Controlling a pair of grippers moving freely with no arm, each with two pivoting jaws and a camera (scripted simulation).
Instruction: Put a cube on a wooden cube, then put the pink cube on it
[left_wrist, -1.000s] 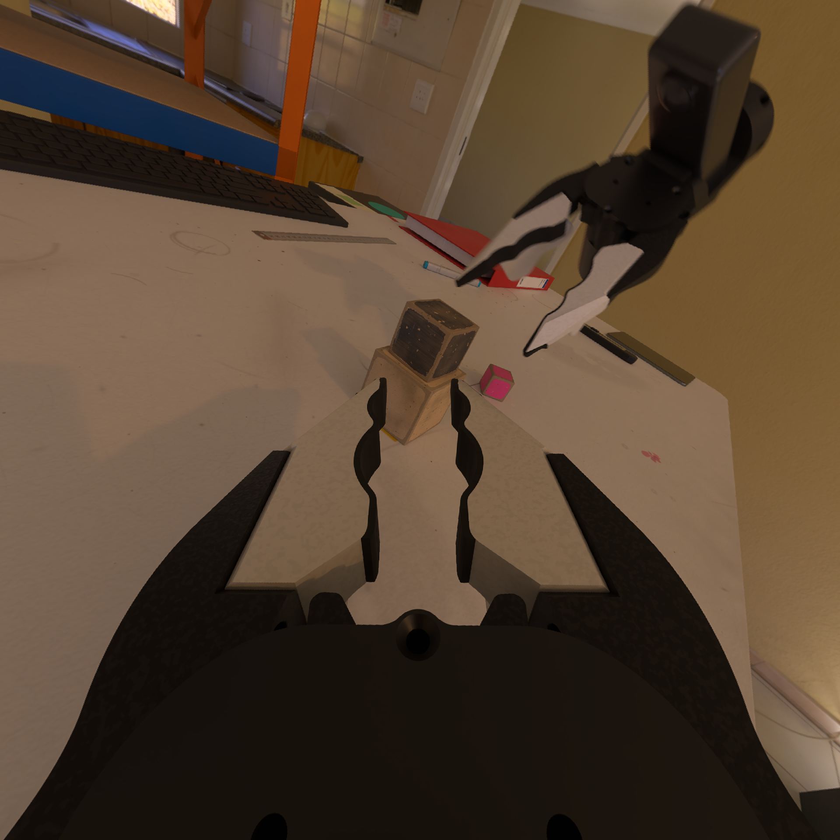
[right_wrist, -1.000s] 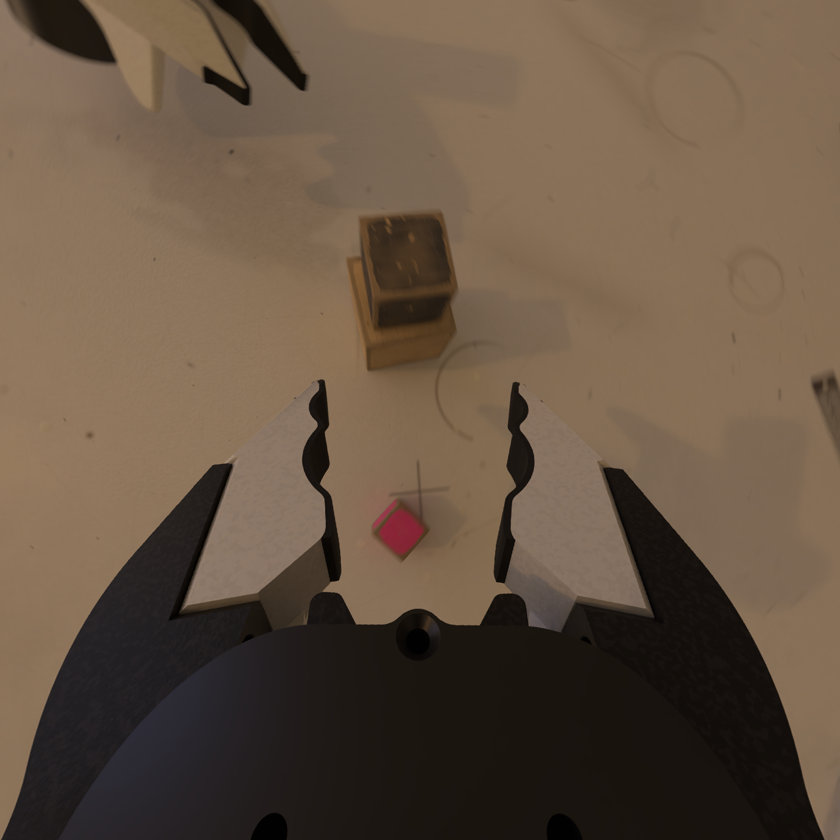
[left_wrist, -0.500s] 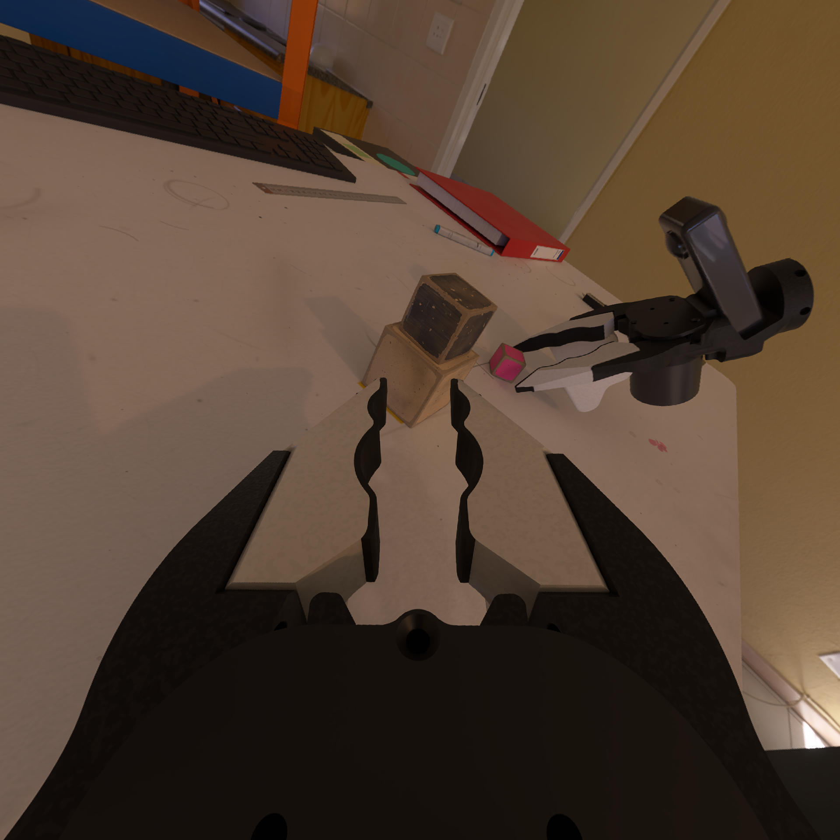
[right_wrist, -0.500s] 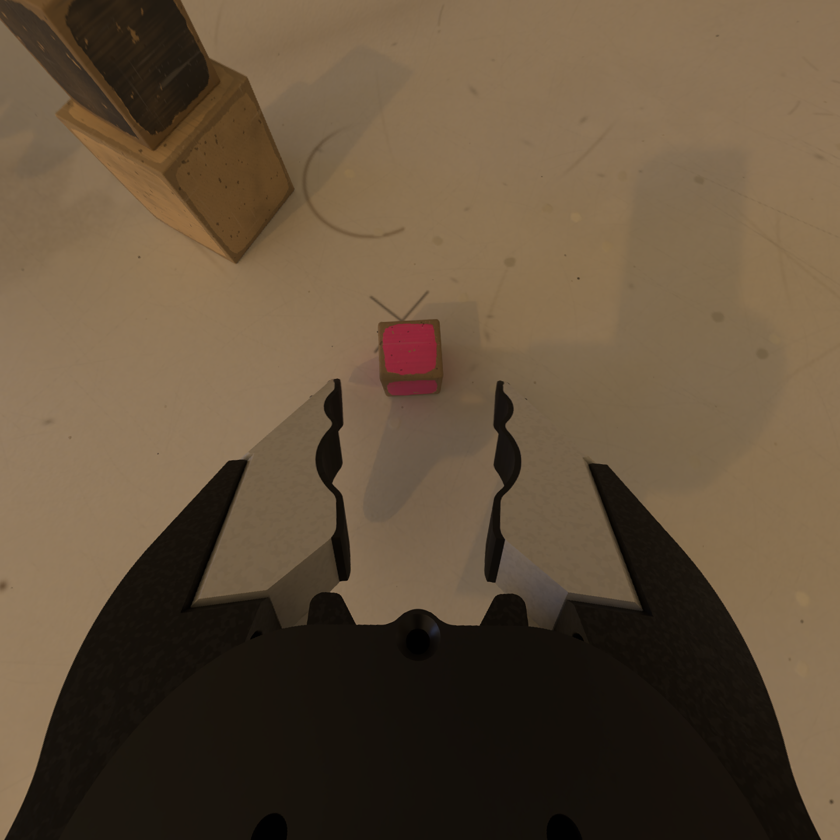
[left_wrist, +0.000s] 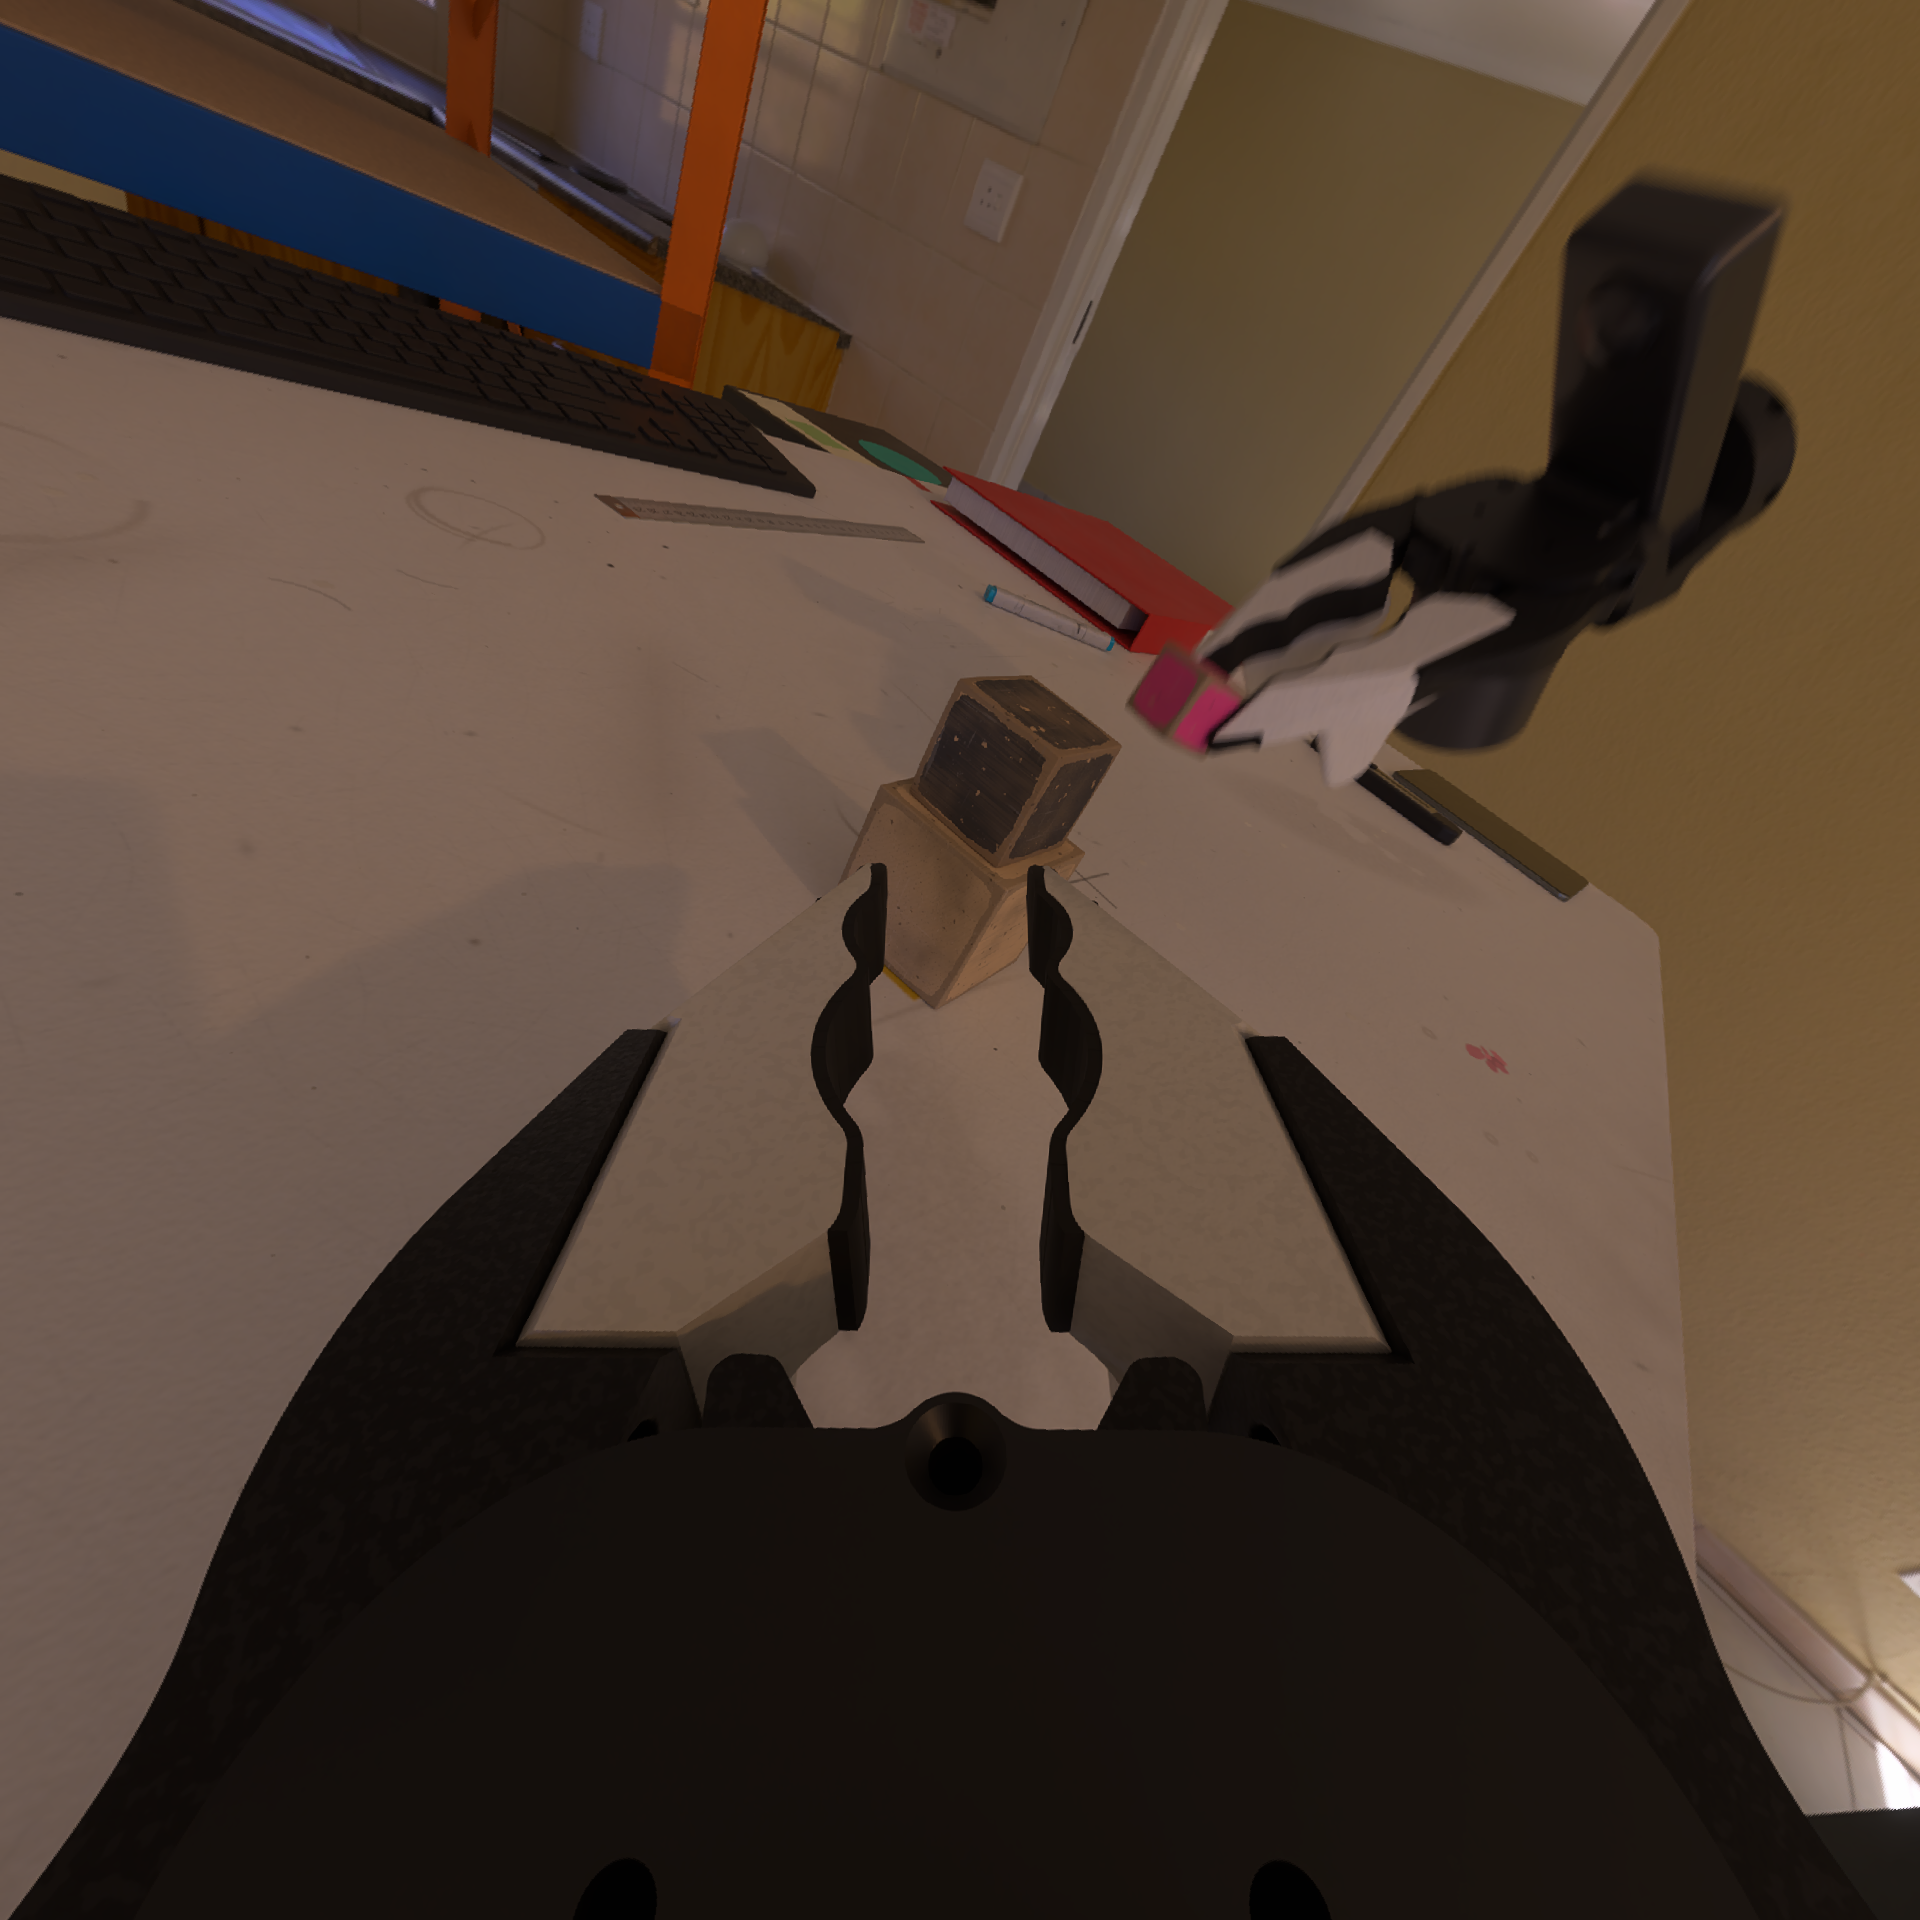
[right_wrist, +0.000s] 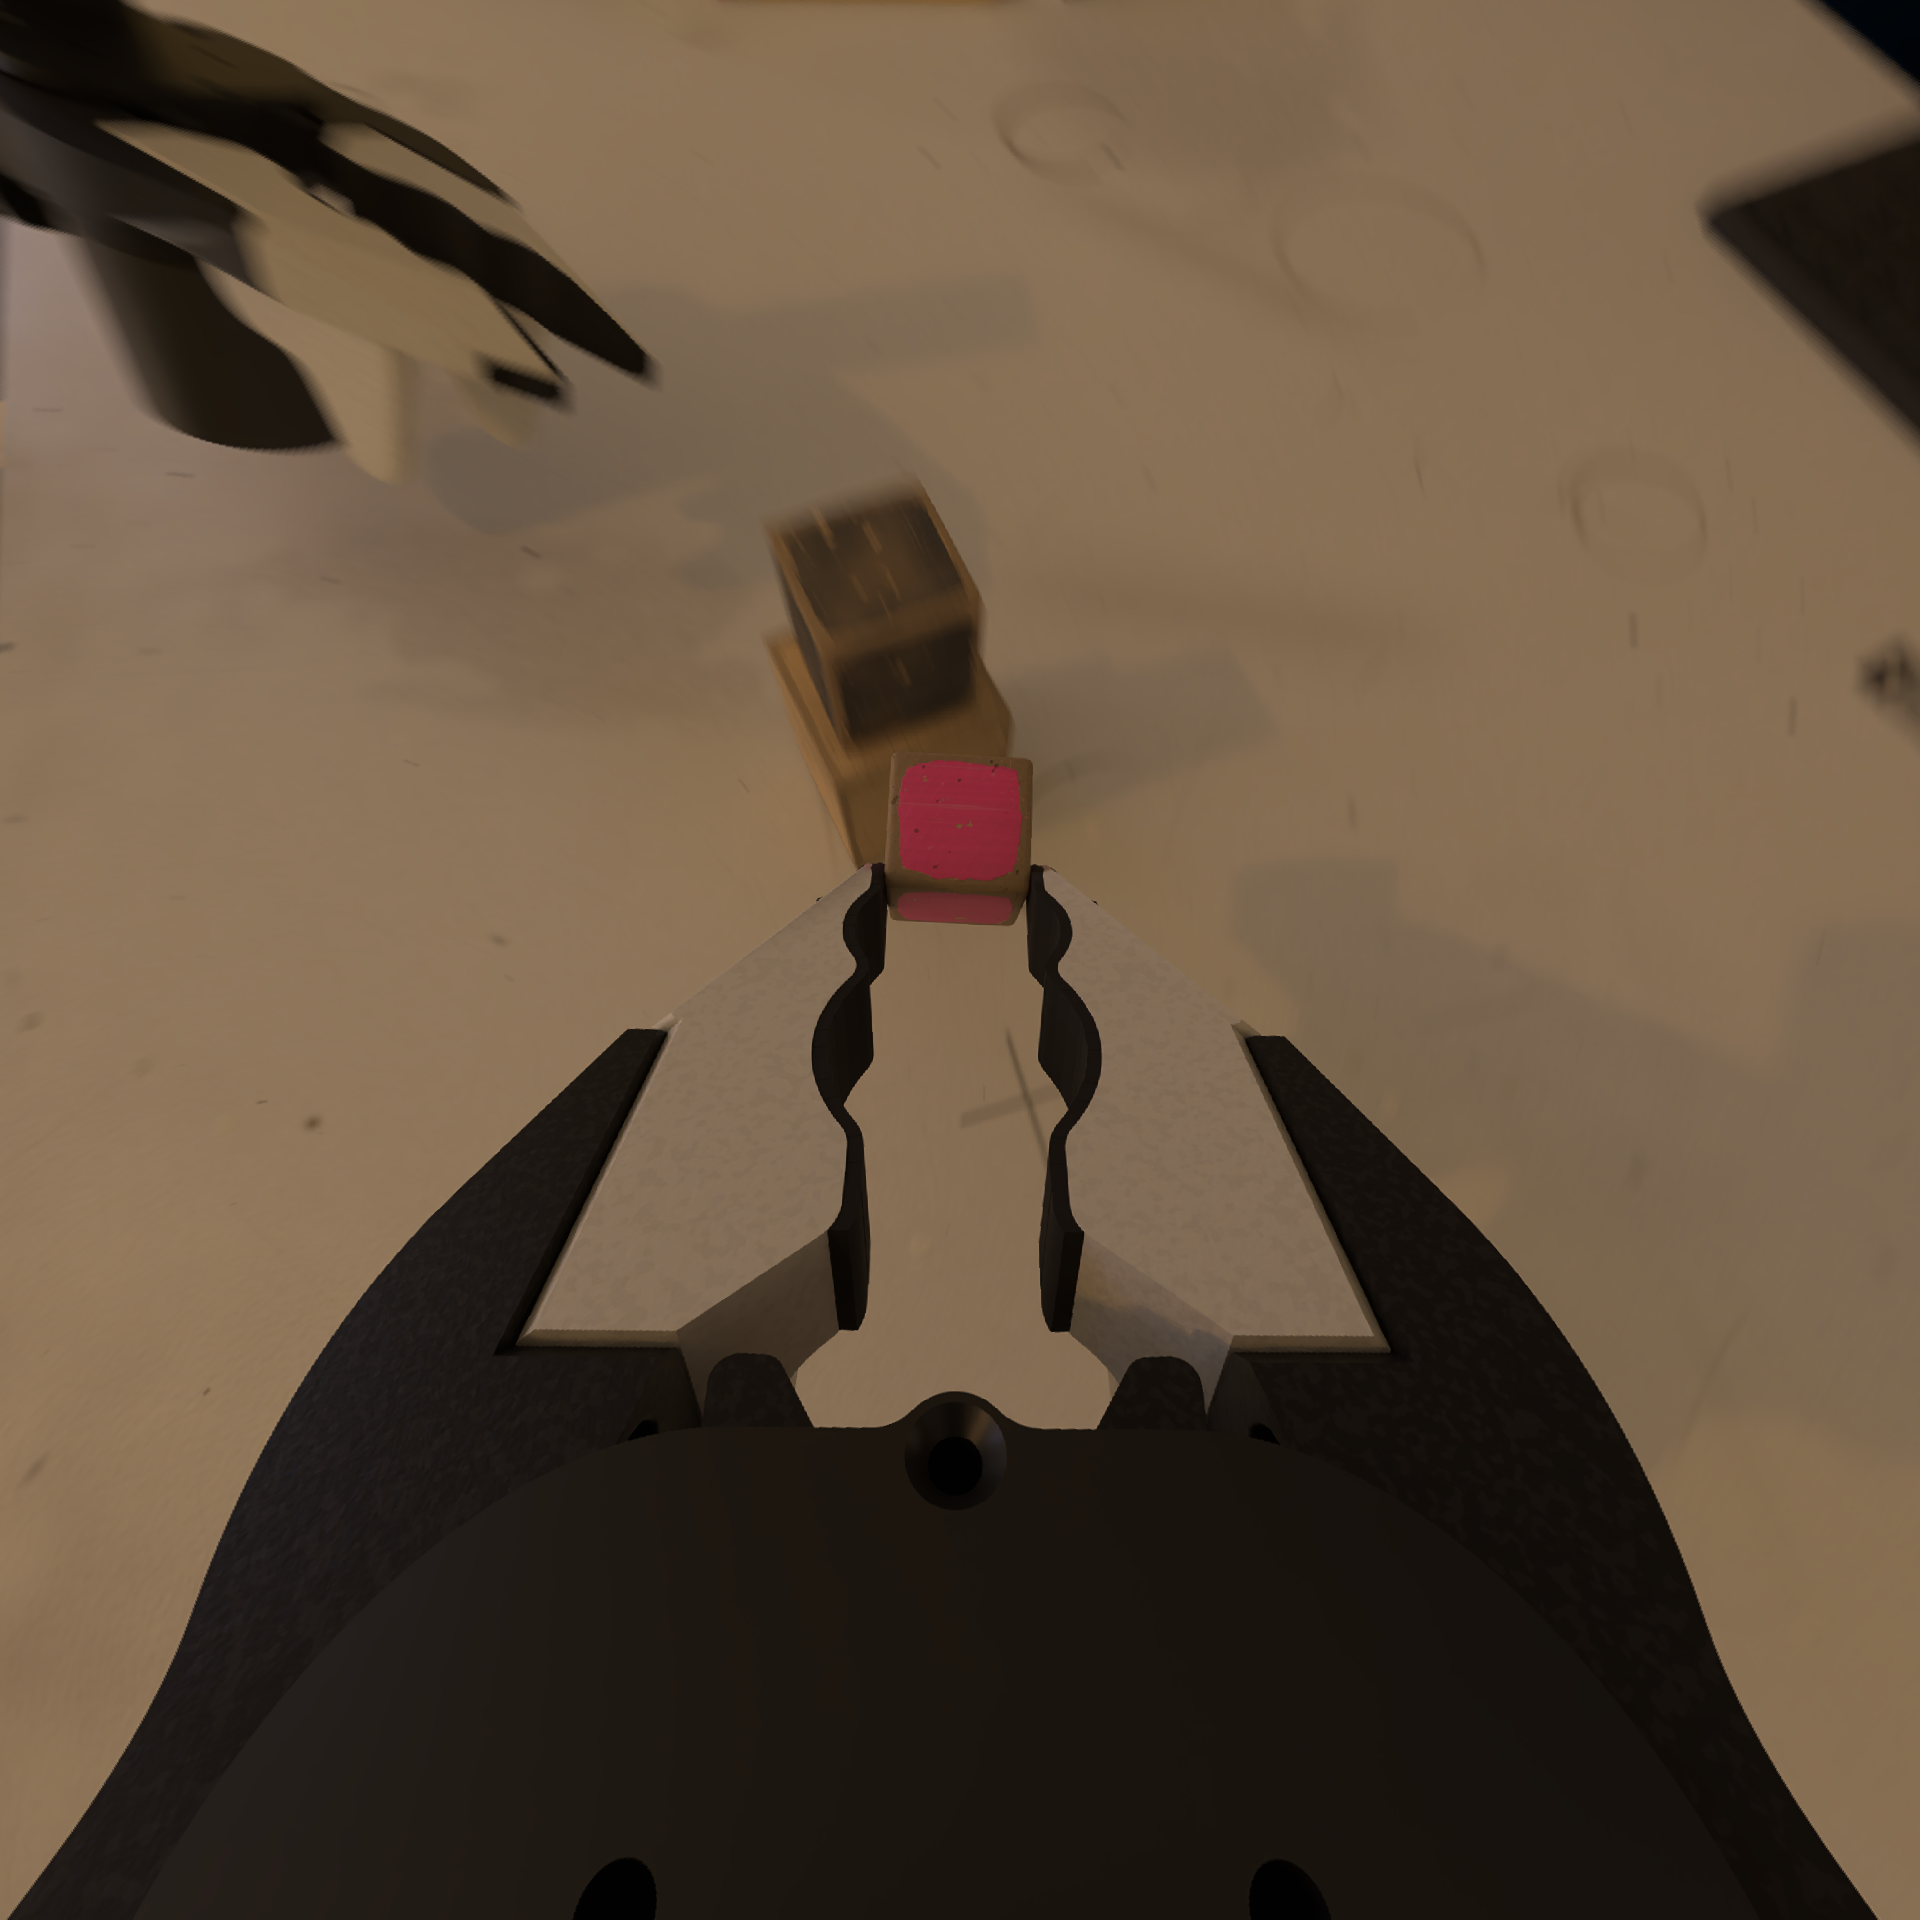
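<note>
A dark cube sits, turned a little, on a wooden cube on the white table. My left gripper is low, just in front of the wooden cube, its fingers a little apart and empty. My right gripper is shut on the small pink cube and holds it in the air, right of and slightly above the dark cube. In the right wrist view the pink cube sits between the tips of the right gripper. Beyond it are the blurred dark cube, wooden cube and left gripper.
A black keyboard, a ruler, a red binder and a pen lie at the far side. Two dark flat objects lie near the table's right edge.
My right gripper has closed on the pink cube and lifted it off the table, up toward the stack. My left gripper has stayed in front of the stack.
</note>
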